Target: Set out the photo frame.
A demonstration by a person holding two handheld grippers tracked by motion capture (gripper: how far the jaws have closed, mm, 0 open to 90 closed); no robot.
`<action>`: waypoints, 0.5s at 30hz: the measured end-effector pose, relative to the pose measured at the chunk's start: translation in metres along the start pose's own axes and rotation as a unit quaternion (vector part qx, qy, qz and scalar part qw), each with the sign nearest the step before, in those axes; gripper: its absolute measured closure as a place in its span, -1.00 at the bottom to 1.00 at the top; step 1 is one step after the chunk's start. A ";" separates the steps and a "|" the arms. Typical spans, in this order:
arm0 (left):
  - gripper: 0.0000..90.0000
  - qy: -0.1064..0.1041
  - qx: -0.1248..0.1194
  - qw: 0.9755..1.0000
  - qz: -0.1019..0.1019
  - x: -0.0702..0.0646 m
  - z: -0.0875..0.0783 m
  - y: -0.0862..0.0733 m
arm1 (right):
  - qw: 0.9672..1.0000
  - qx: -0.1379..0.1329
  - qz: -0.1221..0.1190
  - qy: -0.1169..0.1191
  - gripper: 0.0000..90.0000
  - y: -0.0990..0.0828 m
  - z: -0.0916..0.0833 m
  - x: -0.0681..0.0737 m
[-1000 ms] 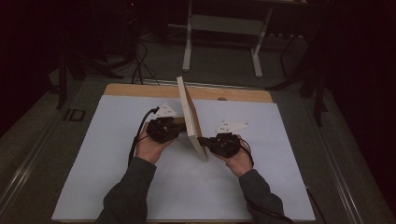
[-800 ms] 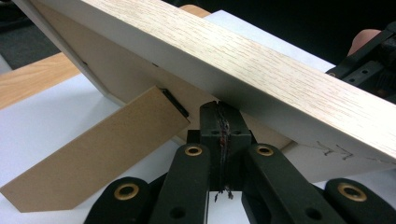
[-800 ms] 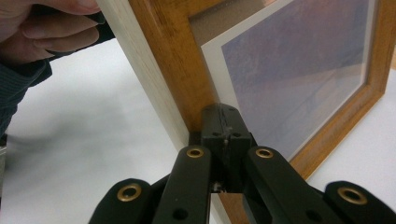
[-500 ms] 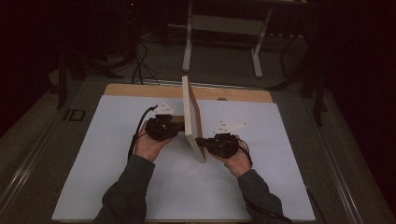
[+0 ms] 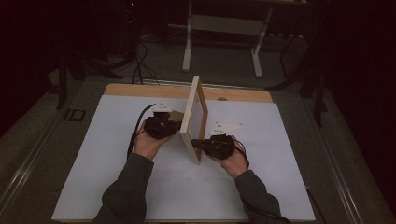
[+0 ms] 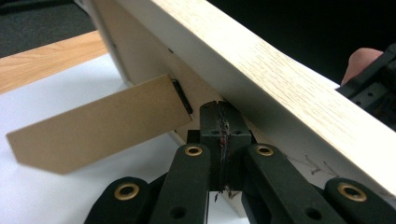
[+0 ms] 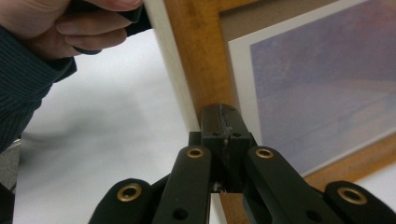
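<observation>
A white sheet (image 5: 140,186) covers a table (image 5: 140,89) whose wooden far edge shows bare; the room around it is dark, with a white stand (image 5: 224,28) and cables (image 5: 137,65) on the floor beyond. A wooden picture frame (image 5: 194,116) stands upright on edge on the sheet, between the two grippers. From above, the left gripper (image 5: 173,128) presses its tips against the frame's back, and the right gripper (image 5: 196,143) meets the frame's near front corner. Both pairs of jaws are closed together, with nothing between them, each just pushing against the frame. The left gripper view adds what the high view hides: the frame's back (image 6: 154,56) just ahead of the tips, with a brown prop (image 6: 98,123) swung out to the left over the sheet. The right gripper view shows the glazed front: a bluish print (image 7: 327,84) inside an amber border (image 7: 201,56), right at the tips, with the other hand (image 7: 74,23) beyond at upper left.
</observation>
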State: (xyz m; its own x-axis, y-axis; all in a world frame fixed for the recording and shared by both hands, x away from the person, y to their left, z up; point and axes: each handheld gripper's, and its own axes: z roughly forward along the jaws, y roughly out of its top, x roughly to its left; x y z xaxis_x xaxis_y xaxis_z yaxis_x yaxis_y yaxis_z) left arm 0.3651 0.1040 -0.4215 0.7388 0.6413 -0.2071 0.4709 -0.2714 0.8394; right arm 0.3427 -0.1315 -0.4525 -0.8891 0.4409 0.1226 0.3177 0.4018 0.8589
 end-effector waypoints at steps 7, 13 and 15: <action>1.00 -0.009 -0.003 1.000 -0.006 0.003 0.000 0.000 | 1.000 0.001 -0.003 0.002 1.00 0.002 0.004 0.003; 1.00 -0.015 -0.007 1.000 -0.011 0.007 0.000 -0.001 | 1.000 0.002 -0.005 0.003 1.00 0.004 0.007 0.005; 1.00 -0.017 -0.009 1.000 -0.014 0.008 0.001 -0.001 | 1.000 0.001 -0.006 0.003 1.00 0.005 0.008 0.005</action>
State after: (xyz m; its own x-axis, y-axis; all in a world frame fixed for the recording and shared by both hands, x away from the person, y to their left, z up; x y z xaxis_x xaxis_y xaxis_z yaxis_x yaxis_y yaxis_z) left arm 0.3707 0.1087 -0.4241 0.7418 0.6232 -0.2477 0.4834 -0.2409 0.8416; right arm 0.3422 -0.1207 -0.4519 -0.8949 0.4309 0.1159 0.3081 0.4088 0.8591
